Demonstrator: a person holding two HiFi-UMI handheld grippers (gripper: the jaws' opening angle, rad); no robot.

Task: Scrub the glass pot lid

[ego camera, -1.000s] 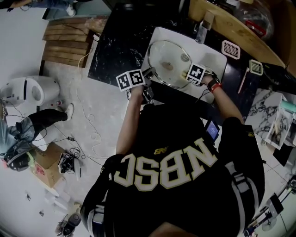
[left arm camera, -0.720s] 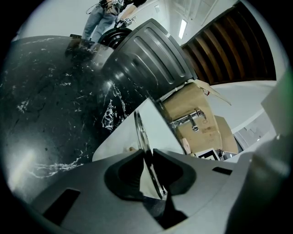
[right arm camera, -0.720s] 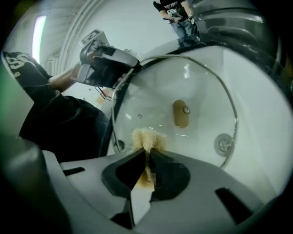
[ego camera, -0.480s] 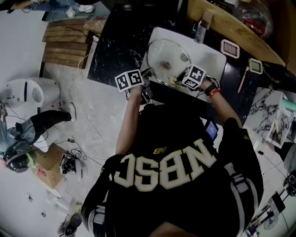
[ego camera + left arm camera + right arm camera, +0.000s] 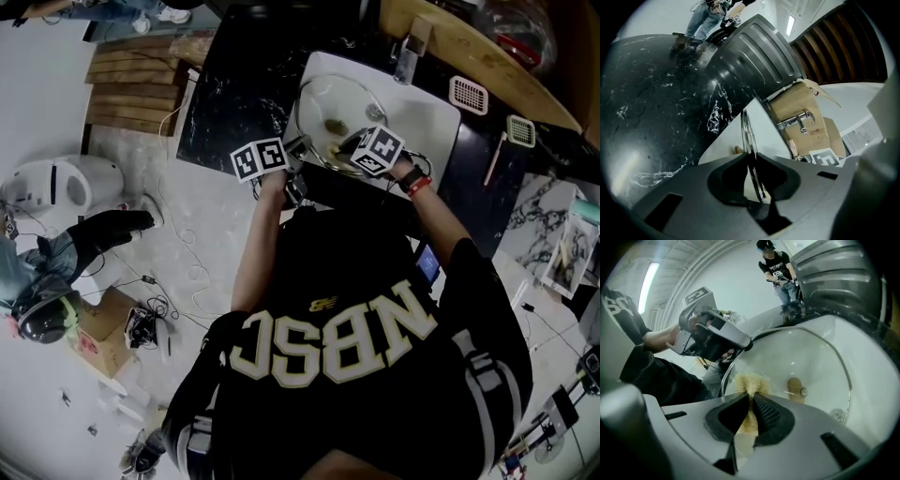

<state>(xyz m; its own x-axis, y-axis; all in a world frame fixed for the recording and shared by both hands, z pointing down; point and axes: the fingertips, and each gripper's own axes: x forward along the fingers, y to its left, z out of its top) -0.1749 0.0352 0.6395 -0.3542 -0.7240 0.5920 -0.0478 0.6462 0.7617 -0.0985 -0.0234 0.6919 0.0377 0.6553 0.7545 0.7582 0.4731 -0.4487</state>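
1. The glass pot lid (image 5: 323,105) was found over the left half of the white sink (image 5: 429,120). The sink was set into a black, white-veined marble countertop (image 5: 234,94), close to its front edge.
2. The lid was recorded as a round pane of clear glass bound by a thin bright metal rim. A brown, rounded knob (image 5: 796,387) was fixed at its centre by a small screw.
3. The left gripper (image 5: 302,148) was observed at the lid's left edge. Its jaws were clamped on the metal rim, and the lid was seen edge-on between the smooth dark pads.
4. The right gripper (image 5: 343,150) was noted over the lid's near edge. Its jaws were closed on a yellowish, fibrous scrubber (image 5: 749,380), one pad showing a ribbed texture.
5. The scrubber's frayed tuft was seen projecting past the jaw tips and appeared to be pressed against the glass, just beside the knob.
6. Both gripper bodies were noted as grey moulded plastic, each carrying a cube with black-and-white square markers.
7. A chrome tap (image 5: 406,64) was recorded at the sink's back edge.
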